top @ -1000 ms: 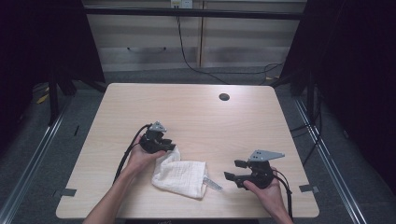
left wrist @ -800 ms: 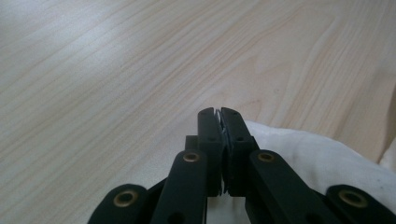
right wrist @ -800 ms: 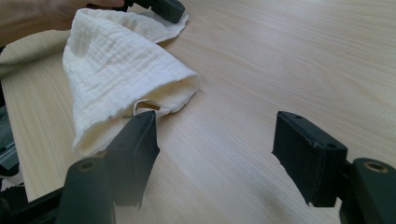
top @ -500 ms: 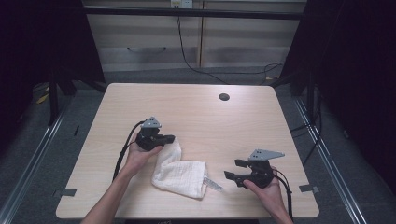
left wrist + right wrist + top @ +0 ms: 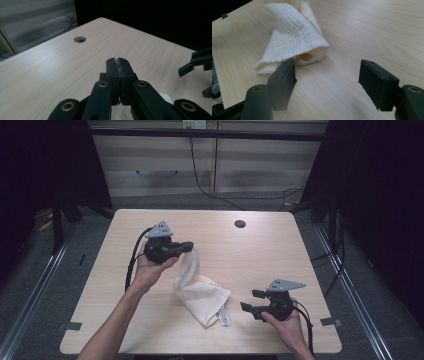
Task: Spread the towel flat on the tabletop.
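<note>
Towel (image 5: 200,287), its small tag unreadable, hangs from clamped left tongs (image 5: 188,247); right tongs (image 5: 252,300) gape.

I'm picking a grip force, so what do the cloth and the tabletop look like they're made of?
Cloth: a soft woven cotton-like fabric, cream and matte; its waffle-like ribbing and limp drape from the shut left gripper suggest this. A small sewn label sits at one corner.
Tabletop: light wood or wood-look laminate, smooth with a slight sheen; fine grain lines show, but the look can't settle which.
</note>
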A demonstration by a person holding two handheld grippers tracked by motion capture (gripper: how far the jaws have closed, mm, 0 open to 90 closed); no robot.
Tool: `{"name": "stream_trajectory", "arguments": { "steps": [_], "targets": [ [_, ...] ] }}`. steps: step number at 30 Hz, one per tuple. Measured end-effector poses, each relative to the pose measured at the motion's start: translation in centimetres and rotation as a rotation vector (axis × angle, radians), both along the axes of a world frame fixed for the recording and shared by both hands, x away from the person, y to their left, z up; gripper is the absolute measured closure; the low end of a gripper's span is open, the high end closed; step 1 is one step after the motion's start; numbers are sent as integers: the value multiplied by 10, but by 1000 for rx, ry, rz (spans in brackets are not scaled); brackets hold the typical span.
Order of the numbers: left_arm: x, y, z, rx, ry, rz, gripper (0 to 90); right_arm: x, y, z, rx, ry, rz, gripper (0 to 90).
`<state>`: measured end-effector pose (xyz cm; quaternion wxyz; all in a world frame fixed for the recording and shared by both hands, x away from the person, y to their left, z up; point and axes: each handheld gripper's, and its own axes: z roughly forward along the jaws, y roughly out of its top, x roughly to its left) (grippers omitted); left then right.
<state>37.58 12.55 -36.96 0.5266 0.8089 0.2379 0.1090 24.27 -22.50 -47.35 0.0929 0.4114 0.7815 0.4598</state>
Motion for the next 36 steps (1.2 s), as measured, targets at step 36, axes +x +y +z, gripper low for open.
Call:
{"name": "stream_trajectory", "arguments": {
  "steps": [36],
  "targets": [
    [-29,129,-61,-79,93,192,882,62,39,16,8,17,114,457]
  ]
}}
